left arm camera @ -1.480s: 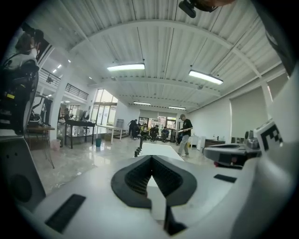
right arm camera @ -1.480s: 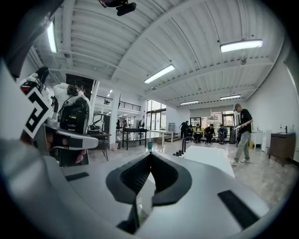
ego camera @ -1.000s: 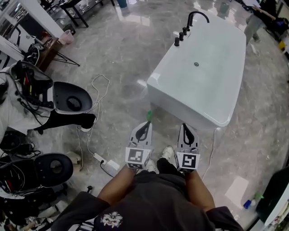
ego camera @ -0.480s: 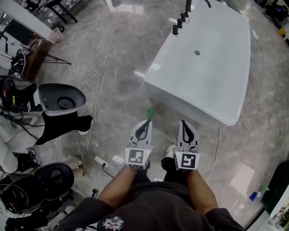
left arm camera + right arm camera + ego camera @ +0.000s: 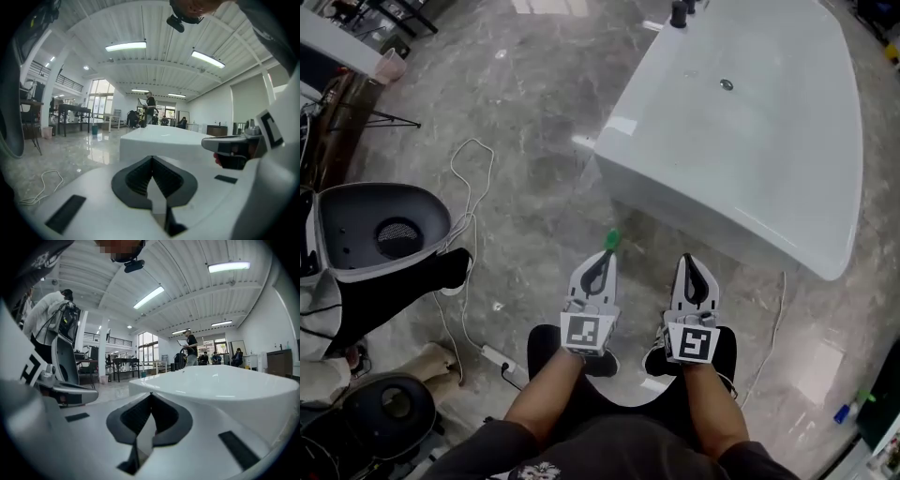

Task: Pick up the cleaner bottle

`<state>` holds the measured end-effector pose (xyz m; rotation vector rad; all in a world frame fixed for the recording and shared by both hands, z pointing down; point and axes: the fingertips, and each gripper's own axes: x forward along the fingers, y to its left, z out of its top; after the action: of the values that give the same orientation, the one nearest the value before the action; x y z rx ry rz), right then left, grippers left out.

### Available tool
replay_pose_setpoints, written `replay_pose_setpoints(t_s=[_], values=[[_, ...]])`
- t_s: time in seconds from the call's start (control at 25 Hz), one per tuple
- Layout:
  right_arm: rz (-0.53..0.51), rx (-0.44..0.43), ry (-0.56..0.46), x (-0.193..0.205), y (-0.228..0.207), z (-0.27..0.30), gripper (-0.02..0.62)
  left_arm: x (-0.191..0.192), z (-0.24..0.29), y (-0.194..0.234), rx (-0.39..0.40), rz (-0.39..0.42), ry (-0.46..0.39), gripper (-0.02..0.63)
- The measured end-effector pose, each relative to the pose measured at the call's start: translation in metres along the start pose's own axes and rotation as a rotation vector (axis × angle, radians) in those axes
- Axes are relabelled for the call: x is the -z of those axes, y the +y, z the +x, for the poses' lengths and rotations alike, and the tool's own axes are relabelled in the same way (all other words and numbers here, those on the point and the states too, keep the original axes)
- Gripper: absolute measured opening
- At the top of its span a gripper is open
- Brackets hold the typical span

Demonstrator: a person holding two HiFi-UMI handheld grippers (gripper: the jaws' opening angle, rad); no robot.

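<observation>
The cleaner bottle [image 5: 612, 240] sits on the grey marble floor [image 5: 525, 112] by the near corner of the white bathtub [image 5: 750, 141]. Only its green top shows, and it seems upright. It lies just ahead, at twelve o'clock, of the left gripper [image 5: 602, 258]. From the farther right gripper [image 5: 691, 264] it is at ten o'clock. Both jaws are pressed together, empty.

We see a white tub [image 5: 675, 197] on a grey, marble-veined floor [image 5: 525, 112]. Left gripper [image 5: 604, 257] & right gripper [image 5: 688, 262]: white w/ black pads, b/w square markers. Small green top [image 5: 611, 240], white cable [image 5: 469, 159], pink bin [image 5: 391, 66].
</observation>
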<state>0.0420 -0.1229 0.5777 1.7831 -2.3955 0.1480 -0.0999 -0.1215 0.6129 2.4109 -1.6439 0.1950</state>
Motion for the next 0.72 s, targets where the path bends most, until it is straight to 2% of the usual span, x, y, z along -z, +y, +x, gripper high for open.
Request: replay_pose_setpoints(t_s=[0.08,0.24,0.44,0.6,0.72], values=[[0.0,-0.004,-0.007,0.038,0.0,0.014,0.017,0.043,0.012,0.009,-0.016,0.001,0.003,0.006],[0.005,0.01,-0.019,0.108,0.002,0.038,0.017,0.107,0.037,0.021,-0.025,-0.009,-0.006,0.006],[-0.021,-0.008,-0.041,0.178,0.013,0.058,0.017,0.186,0.052,0.038,-0.039,-0.023,-0.04,0.006],[-0.03,-0.015,-0.043,0.22,0.012,0.062,0.017,0.224,0.052,0.043,-0.058,0.011,-0.071,0.006],[0.009,-0.026,-0.052,0.227,0.015,0.069,0.017,0.244,0.051,0.054,-0.083,-0.004,-0.065,0.006]])
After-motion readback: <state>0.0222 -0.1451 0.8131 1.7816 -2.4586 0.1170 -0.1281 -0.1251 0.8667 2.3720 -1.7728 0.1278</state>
